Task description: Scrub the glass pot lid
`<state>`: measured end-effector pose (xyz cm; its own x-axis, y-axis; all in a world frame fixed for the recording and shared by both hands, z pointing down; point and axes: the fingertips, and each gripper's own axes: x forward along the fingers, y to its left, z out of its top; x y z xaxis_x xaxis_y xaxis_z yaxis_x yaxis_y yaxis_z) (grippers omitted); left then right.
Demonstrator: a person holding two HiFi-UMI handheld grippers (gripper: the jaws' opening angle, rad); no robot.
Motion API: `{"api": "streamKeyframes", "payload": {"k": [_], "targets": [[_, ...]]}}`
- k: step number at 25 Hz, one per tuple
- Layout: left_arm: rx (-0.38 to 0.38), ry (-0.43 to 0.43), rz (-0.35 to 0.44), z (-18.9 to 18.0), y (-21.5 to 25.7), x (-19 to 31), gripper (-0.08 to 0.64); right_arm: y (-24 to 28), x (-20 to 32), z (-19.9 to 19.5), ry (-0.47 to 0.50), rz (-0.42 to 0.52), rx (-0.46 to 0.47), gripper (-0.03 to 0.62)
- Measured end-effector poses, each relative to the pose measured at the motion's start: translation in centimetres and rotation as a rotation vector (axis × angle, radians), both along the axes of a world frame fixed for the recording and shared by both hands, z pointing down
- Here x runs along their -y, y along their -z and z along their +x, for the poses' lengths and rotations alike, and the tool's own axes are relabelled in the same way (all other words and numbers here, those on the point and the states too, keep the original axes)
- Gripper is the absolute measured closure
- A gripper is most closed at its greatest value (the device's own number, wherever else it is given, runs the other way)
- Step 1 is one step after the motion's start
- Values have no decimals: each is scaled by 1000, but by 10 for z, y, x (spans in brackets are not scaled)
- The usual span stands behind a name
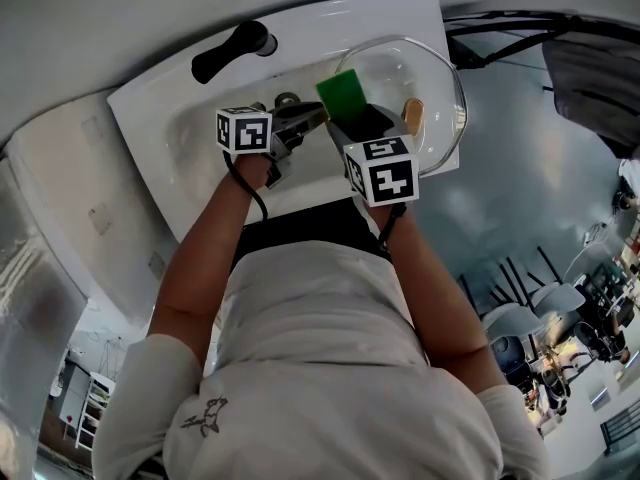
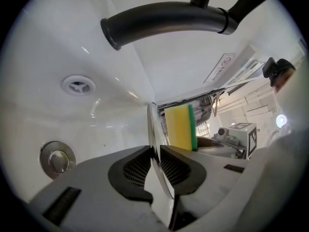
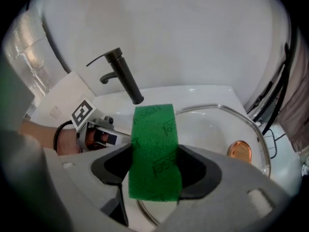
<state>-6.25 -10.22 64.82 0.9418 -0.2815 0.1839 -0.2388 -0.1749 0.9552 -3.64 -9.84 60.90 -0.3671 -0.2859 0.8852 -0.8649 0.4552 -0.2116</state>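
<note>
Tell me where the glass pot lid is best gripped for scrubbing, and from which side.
Probably the lid's thin rim, edge-on from the basin side, where the left gripper is shut on it. The rim fits between its jaws, and that leaves the domed face and copper knob clear for the right gripper's sponge.

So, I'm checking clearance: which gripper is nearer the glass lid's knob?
Right. The right gripper, holding the green sponge, is just beside the knob; the left gripper clamps the glass lid at its rim, farther away.
</note>
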Motion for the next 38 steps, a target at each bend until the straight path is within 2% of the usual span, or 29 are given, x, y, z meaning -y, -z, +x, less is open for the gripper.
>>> {"api": "streamKeyframes", "payload": {"k": [9,12,20,22,24,27,29,32,34,38], "targets": [[11,7,0,0,-2,-1,502,0,-54,26,57,-53,-27,301],[27,9,-6,-2,-7,-2,502,-2,-77,44,75,-84,-50,301],[15,2,-12,1,-3,-2,502,-12,-126,109,66,-176,-131,299],[23,0,-17,0,-5,-3,501,-8,-125,115,80,-165,-145,298],[37,-1,-21,-1,-11,-3,502,4,-113,101,140,-103,-129,298],[14,4,-40,1,-6,-3,502,16,-93,52,304,-1,-64,298],[-7,2,-53,5,-1,-5,502,14,-88,18,422,13,-49,296],[-4,0,-55,4,-1,-6,502,-1,-93,-7,544,-14,-96,296],[-2,0,-55,4,-2,-6,502,-7,-94,-2,553,-27,-121,296],[-5,-3,-53,5,-1,-6,503,-2,-97,32,484,-40,-109,296]]}}
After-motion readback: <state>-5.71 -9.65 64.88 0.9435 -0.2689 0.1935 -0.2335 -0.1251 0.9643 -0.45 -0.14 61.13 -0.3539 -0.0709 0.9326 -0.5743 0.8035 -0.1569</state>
